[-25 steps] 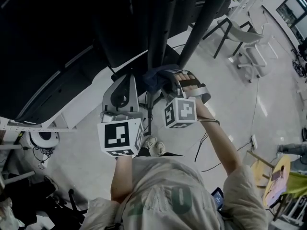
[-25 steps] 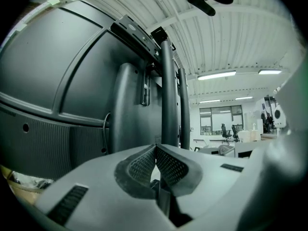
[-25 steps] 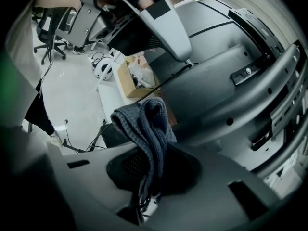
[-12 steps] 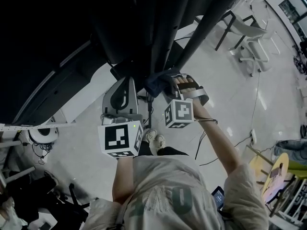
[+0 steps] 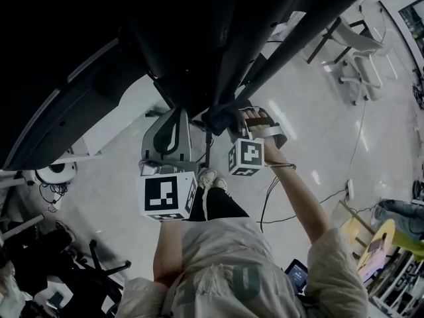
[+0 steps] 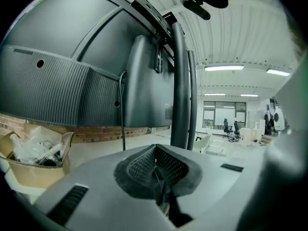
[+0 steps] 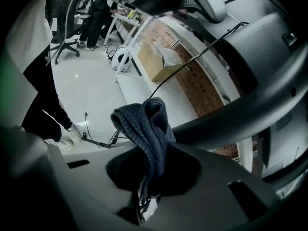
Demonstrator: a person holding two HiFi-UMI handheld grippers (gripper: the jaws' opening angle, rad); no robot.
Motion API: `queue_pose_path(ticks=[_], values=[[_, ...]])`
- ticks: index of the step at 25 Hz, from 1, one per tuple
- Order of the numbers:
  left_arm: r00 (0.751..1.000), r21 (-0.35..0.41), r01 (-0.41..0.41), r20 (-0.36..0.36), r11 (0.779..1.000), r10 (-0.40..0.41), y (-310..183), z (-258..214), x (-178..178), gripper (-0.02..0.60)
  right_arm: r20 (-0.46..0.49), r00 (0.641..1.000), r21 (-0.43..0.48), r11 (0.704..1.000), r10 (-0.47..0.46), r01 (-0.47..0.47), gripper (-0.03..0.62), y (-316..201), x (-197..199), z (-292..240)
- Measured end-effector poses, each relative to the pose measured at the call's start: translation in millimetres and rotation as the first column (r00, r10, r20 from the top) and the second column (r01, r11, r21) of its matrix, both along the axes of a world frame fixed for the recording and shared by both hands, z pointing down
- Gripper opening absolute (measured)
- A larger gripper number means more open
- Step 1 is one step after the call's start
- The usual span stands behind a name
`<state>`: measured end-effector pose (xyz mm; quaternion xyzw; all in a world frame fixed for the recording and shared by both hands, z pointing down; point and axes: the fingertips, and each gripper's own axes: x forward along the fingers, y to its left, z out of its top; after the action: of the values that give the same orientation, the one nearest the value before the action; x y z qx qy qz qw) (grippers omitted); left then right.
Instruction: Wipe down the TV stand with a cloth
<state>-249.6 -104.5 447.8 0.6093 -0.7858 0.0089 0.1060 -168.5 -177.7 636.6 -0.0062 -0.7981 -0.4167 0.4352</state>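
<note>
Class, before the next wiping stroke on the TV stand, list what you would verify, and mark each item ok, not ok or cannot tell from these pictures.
1. Cloth clamped in the right gripper: ok, jaws shut on it.
2. Left gripper free: ok, jaws together, nothing between them.
3. Cloth pressed against the TV stand pole: cannot tell; it sits right beside the pole.
4. Cable clear of the stroke: not ok, it appears to run close behind the cloth.

No legible text, label or number is showing; green print on the person's shirt (image 5: 242,282) is staying unreadable.
</note>
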Motion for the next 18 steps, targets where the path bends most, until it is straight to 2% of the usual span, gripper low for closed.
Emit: queue_pose_path(ticks=[9,18], values=[[0.999,-0.047,0.024,-0.036,0.999,-0.026,7.5,51.1,-5.8,0.014,-0.097,0.995,-0.006,1.000,-0.026,0.026,0.057,-2.1,2.1,87.4],[0.998,-0.076,0.016,-0.059,0.997,-0.021,8.6,93.8,16.6,0.014,-0.138,0.990,-0.024,0.999,-0.031,0.028,0.058,3.6,5.4,152.6]])
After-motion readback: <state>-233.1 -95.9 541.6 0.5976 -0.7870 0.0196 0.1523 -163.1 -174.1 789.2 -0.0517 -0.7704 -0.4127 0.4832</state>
